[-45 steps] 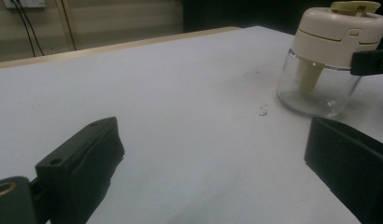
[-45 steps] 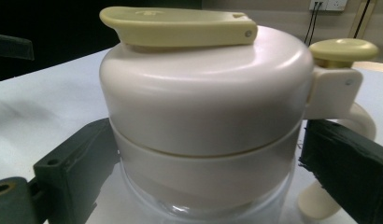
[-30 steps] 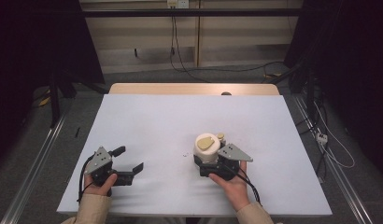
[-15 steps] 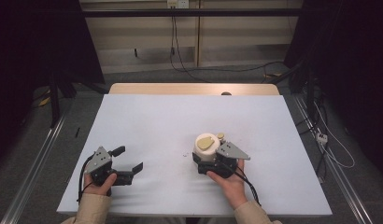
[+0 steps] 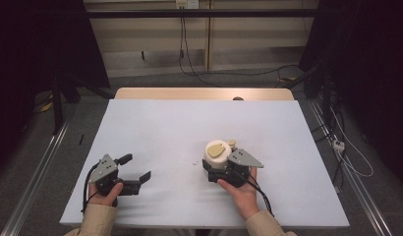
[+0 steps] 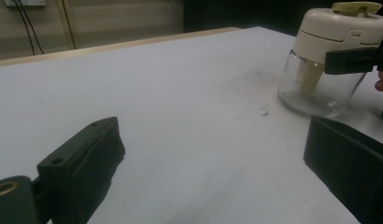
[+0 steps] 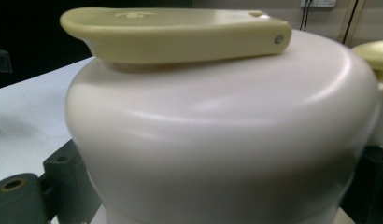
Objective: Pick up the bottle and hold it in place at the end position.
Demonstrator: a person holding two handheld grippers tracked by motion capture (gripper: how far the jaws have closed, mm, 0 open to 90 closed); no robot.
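A small glass jar [image 6: 320, 88] with a cream domed lid [image 5: 217, 151] and a flat yellow-green handle [image 7: 180, 32] stands upright on the white table [image 5: 189, 128], right of centre. My right gripper [image 5: 216, 166] is shut on the jar, one jaw on each side of its body below the lid [image 7: 222, 130]. A hand holds it from the near side. My left gripper [image 5: 137, 167] rests at the near left of the table, open, with nothing between its jaws. In the left gripper view its jaws [image 6: 213, 172] point toward the jar, well short of it.
A few dark specks [image 5: 195, 162] lie on the table just left of the jar. A small dark object [image 5: 237, 99] sits on the wooden far edge [image 5: 204, 93]. Cables [image 5: 347, 157] run along the floor to the right of the table.
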